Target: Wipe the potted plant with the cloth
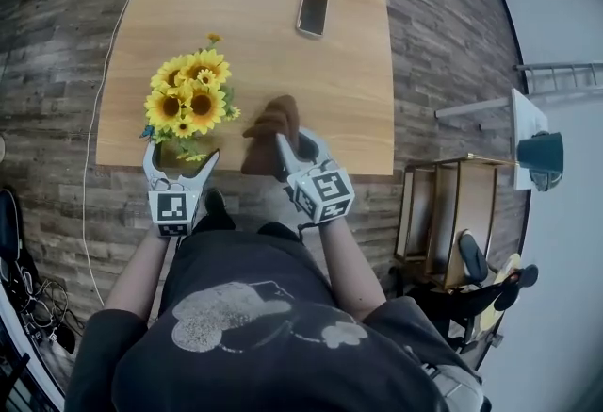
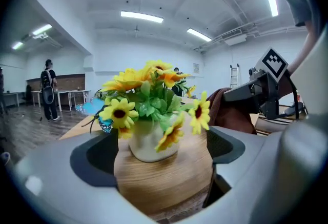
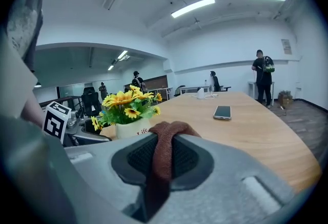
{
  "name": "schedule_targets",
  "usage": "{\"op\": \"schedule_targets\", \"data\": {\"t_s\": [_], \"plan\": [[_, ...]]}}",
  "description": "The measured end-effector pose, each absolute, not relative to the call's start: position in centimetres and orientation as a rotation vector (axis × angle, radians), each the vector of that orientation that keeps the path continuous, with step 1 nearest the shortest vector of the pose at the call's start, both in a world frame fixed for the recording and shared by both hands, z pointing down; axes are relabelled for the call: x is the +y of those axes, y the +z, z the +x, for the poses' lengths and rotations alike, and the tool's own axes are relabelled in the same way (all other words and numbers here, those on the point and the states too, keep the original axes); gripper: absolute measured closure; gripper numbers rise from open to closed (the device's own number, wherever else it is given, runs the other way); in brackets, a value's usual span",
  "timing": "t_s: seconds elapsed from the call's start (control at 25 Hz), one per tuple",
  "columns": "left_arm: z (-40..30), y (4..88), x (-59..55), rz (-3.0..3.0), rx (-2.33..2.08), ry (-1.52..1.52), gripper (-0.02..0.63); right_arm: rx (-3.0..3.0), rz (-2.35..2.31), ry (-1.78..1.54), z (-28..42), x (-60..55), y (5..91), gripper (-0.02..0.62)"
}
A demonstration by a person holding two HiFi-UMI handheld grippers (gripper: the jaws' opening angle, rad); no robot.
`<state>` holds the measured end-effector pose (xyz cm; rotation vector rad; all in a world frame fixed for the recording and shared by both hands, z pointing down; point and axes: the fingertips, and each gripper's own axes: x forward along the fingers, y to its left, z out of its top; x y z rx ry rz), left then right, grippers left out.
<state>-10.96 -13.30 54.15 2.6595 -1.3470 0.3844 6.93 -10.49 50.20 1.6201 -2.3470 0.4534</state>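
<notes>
A white pot of yellow sunflowers (image 1: 188, 102) stands near the front left edge of the wooden table (image 1: 254, 42). My left gripper (image 1: 181, 157) is open, its jaws spread wide on either side of the pot's near side without pressing on it. In the left gripper view the pot (image 2: 147, 140) sits just ahead of the open left gripper (image 2: 161, 160). To the right of the plant, my right gripper (image 1: 288, 148) is shut on a brown cloth (image 1: 269, 129). In the right gripper view the cloth (image 3: 165, 138) is clamped in the right gripper (image 3: 164, 159), and the plant (image 3: 127, 110) stands to its left.
A phone (image 1: 312, 11) lies face up on the far middle of the table, and shows as the phone (image 3: 222, 112) in the right gripper view too. A wooden shelf unit (image 1: 452, 212) stands on the floor to the right. People stand far off in the room.
</notes>
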Motion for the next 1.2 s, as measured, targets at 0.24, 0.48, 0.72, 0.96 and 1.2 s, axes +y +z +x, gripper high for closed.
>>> {"op": "schedule_targets", "data": {"t_s": [0.24,0.48,0.72,0.96,1.2], "plan": [[-9.4,52.8,-8.7,2.562,-1.406,0.350,0.084,-2.420,1.570,0.412,7.9,-7.9,48.7,0.551],[-8.0,50.0,-3.8,2.562,-1.492,0.287,0.176,-2.477,1.551,0.386,9.6,-3.0,47.2,0.551],[-5.9,46.3,1.3,2.552,-1.570,0.147,0.272,-2.516,1.530,0.350,11.8,3.2,46.5,0.551],[-2.8,44.7,8.2,2.561,-1.537,0.120,0.504,-2.535,1.491,0.328,14.0,10.9,46.8,0.551],[-2.4,44.5,13.4,2.546,-1.539,0.178,0.588,-2.515,1.477,0.413,14.5,16.6,49.1,0.554]]}}
